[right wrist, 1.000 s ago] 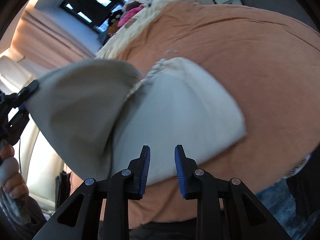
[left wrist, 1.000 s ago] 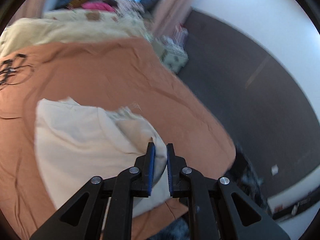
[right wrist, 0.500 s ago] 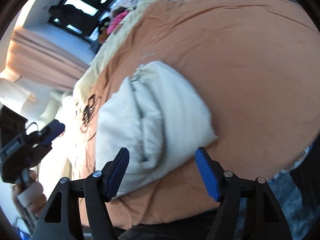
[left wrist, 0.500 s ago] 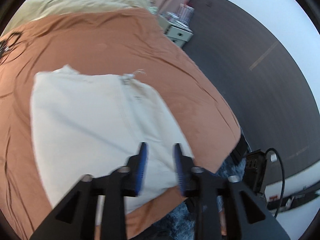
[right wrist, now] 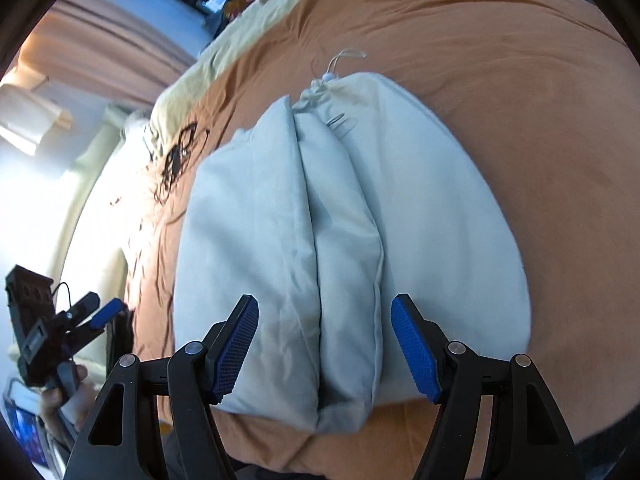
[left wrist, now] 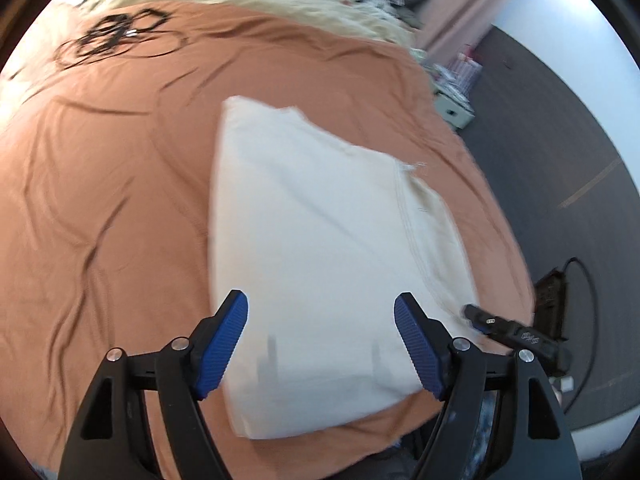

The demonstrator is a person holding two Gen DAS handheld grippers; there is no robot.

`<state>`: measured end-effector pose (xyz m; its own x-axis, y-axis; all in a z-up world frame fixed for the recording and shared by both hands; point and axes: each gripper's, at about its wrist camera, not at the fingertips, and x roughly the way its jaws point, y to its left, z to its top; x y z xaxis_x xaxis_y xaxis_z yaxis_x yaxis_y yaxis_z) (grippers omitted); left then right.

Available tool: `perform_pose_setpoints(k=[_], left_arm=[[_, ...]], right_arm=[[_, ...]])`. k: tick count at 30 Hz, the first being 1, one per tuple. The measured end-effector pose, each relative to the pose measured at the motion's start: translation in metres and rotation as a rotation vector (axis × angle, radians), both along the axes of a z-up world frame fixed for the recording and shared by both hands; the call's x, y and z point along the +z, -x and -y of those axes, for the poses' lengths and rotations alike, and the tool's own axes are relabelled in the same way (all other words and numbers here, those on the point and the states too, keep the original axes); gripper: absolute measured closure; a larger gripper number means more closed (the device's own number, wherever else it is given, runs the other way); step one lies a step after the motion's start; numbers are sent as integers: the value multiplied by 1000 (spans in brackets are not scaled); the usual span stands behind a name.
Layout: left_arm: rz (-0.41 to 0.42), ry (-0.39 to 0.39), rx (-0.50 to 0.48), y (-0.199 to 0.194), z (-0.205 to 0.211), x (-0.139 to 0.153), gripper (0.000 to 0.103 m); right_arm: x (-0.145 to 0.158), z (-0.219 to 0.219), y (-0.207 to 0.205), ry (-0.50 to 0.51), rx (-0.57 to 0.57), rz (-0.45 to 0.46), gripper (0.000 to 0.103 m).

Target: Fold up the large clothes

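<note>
The cream cotton garment, folded into a thick rectangular bundle (left wrist: 320, 248), lies on the rust-orange bedspread (left wrist: 100, 200) near the bed's close edge, its drawstring end pointing away from me. My left tool (left wrist: 320, 344) hangs above the bundle's near edge with its jaws opening and nothing pinched between them; the blue ribbed pads (left wrist: 224, 344) stand clear of the cloth. My right tool (right wrist: 324, 348) is likewise released, jaws spread wide over the near end, where the right wrist view shows three lengthwise layers meeting in two seams. I judge the step in hand to be the letting-go after a fold, followed by tidying or a further fold. To do it well, I should draw both tools straight back without snagging the top layer, then check that the near edges sit flush. If another fold is wanted, I would grip both near corners through all layers at once, since the puffy middle strip looks apt to slip out. A loose black cable coil (left wrist: 116, 36) lies well apart, toward the far side of the bed.
</note>
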<state>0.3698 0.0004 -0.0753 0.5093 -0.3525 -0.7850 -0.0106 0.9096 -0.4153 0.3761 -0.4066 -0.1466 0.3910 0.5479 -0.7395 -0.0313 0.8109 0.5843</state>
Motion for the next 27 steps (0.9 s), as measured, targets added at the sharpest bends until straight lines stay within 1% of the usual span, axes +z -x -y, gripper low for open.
perform_pose_setpoints(k=[2, 4, 7, 11, 13, 15, 16, 17, 18, 19, 20, 21, 24, 27], left_arm=[[-20, -35, 43, -2, -8, -10, 26], [-48, -23, 61, 0, -17, -21, 27], [-89, -18, 70, -2, -24, -40, 27], [-145, 5, 84, -7, -32, -67, 27], [-174, 13, 82, -8, -34, -79, 27], [-199, 22, 78, -9, -33, -90, 27], [-209, 30, 75, -9, -32, -94, 27], [-215, 43, 74, -9, -32, -99, 26], [-219, 52, 77, -8, -32, -102, 26], [-223, 64, 80, -8, -32, -106, 26], [-227, 78, 81, -8, -32, -108, 26], [-228, 92, 80, -7, -31, -109, 27], [-226, 101, 67, -10, -24, -106, 29], [-216, 95, 49, -13, -16, -96, 30]], right_arm=[[-5, -3, -9, 3, 27, -16, 34], [-12, -7, -21, -4, 58, -39, 34], [-22, -9, -38, -48, 75, -85, 34], [-27, -22, -60, -49, 121, -104, 34], [-26, -32, -70, -48, 154, -102, 37], [-26, -40, -79, -31, 178, -101, 52], [-27, -45, -84, -14, 187, -105, 55], [-29, -51, -89, 6, 202, -114, 64], [-30, -55, -91, 16, 216, -120, 69], [-30, -60, -94, 29, 233, -120, 72], [-28, -64, -94, 49, 252, -104, 79], [-25, -68, -94, 63, 264, -85, 88], [-13, -73, -89, 102, 283, -16, 94], [6, -65, -81, 96, 273, 53, 96]])
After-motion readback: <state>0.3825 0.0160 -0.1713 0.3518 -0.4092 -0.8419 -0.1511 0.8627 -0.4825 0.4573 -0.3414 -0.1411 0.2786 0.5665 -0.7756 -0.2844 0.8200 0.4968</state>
